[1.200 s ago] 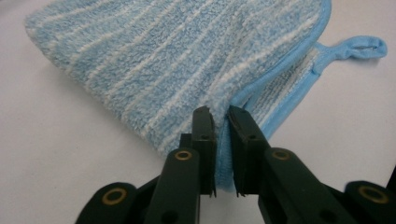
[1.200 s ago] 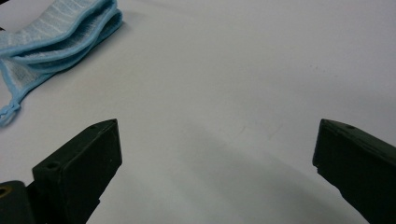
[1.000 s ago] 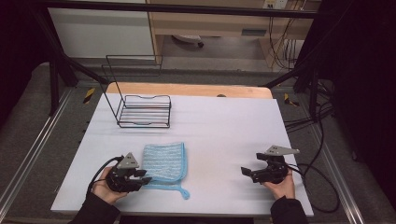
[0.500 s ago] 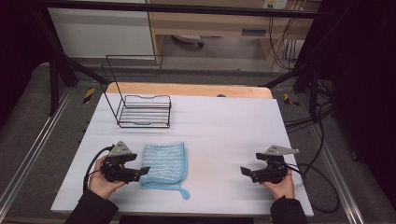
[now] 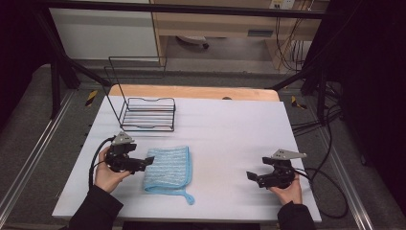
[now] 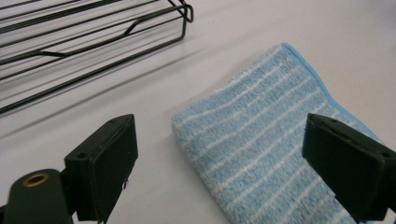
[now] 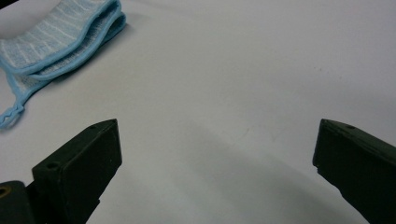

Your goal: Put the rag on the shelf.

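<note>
On the desk (image 5: 230, 129) the folded cloth (image 5: 167, 168) lay just right of your left gripper (image 5: 149, 161), long axis running away from you. Its jaws had just opened, nothing pinched. Your right gripper (image 5: 251, 176) sat well apart, jaws wide.

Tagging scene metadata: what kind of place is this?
Likely a lab recording bench: a white-covered table inside a black frame, loose cables on the floor, and only a wire rack and blue cloth laid out.
</note>
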`<state>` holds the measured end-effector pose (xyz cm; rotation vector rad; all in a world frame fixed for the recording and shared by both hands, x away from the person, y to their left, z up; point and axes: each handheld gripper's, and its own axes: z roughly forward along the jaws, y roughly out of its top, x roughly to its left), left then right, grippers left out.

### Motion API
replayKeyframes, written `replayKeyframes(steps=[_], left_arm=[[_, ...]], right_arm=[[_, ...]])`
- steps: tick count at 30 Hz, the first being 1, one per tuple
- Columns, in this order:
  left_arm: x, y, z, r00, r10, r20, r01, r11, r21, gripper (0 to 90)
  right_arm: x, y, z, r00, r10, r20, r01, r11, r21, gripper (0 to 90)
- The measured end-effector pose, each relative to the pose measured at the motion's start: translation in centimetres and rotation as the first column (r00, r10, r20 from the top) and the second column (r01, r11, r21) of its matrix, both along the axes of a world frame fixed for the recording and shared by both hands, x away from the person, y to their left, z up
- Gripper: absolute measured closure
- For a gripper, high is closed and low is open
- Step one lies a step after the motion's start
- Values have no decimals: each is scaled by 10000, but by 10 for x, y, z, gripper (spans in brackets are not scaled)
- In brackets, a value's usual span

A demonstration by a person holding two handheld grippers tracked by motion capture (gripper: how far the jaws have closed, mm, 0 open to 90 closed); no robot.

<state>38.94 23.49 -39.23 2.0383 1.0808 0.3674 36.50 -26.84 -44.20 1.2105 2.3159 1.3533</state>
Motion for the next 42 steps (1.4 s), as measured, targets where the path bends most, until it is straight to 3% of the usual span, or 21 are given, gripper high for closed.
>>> replayKeyframes(steps=[11,16,23,27,36,42], left_arm=[[25,-4,-10,9967,795,-156,-796,9968,-78,137],[32,-3,-19,9931,1108,-371,-1110,9938,-15,250],[38,-3,-37,9891,1162,-899,-1151,9932,179,482],[40,-2,-43,9856,1118,-1265,-1127,9936,3,589],[38,-5,-50,9831,936,-1574,-989,9947,-265,715],[37,-7,-52,9829,922,-1594,-959,9953,-157,735]], right_arm=[[0,0,0,10000,36,2,-36,10000,-62,17],[1,1,-1,10000,7,-48,-7,10000,-68,17],[1,2,-1,10000,62,-79,-63,9999,-134,19],[2,3,-2,9999,113,-99,-115,9998,-176,19],[2,4,-2,9998,136,-118,-138,9998,-156,19],[3,9,-1,9998,193,-105,-195,9997,-160,20]])
